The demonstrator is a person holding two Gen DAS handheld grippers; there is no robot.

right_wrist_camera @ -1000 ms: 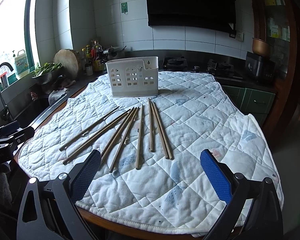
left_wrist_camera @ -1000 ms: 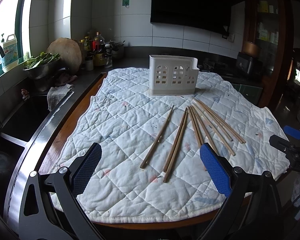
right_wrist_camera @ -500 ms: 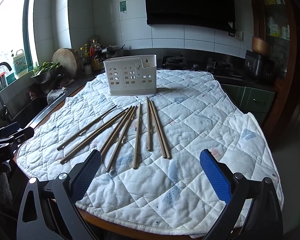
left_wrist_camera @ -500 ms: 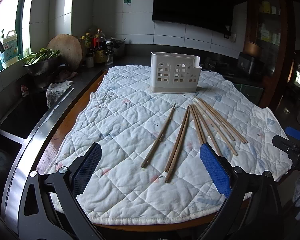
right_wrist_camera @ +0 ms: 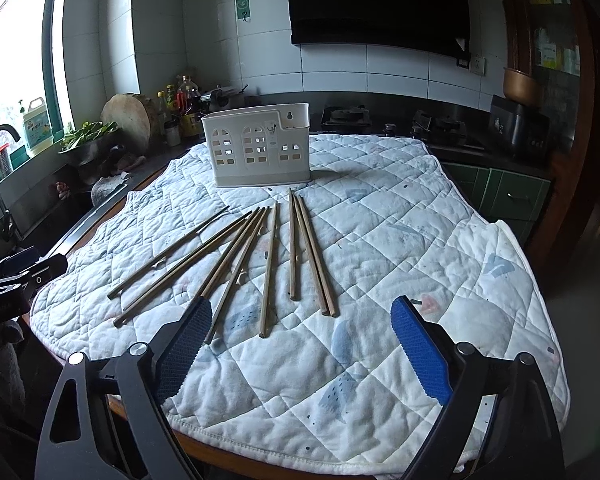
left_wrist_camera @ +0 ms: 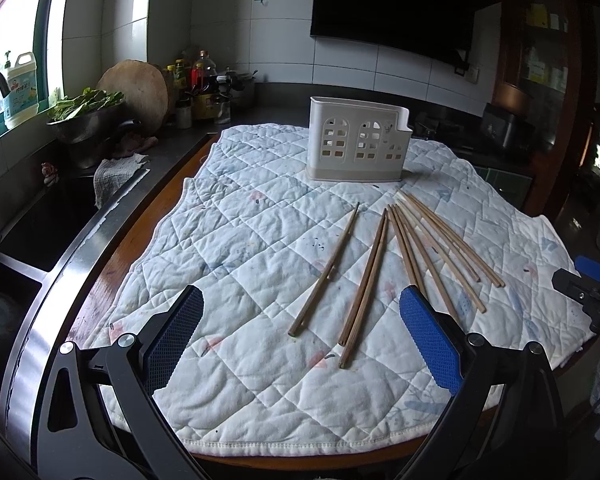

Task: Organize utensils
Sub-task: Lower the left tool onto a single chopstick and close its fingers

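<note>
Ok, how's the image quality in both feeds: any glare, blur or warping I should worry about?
Left wrist view: window blown out, counter edge bowed by fisheye, chopsticks sharp. Right wrist view: window also overexposed, right corner dark, chopsticks and holder clear.

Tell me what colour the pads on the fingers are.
Blue, with a fine textured surface, on black fingers. The right wrist view shows them best.

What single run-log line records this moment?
stage: before first pick | chopsticks: loose on quilt | holder: upright | left gripper: open | right gripper: open, fingers just narrowing, nothing between
</note>
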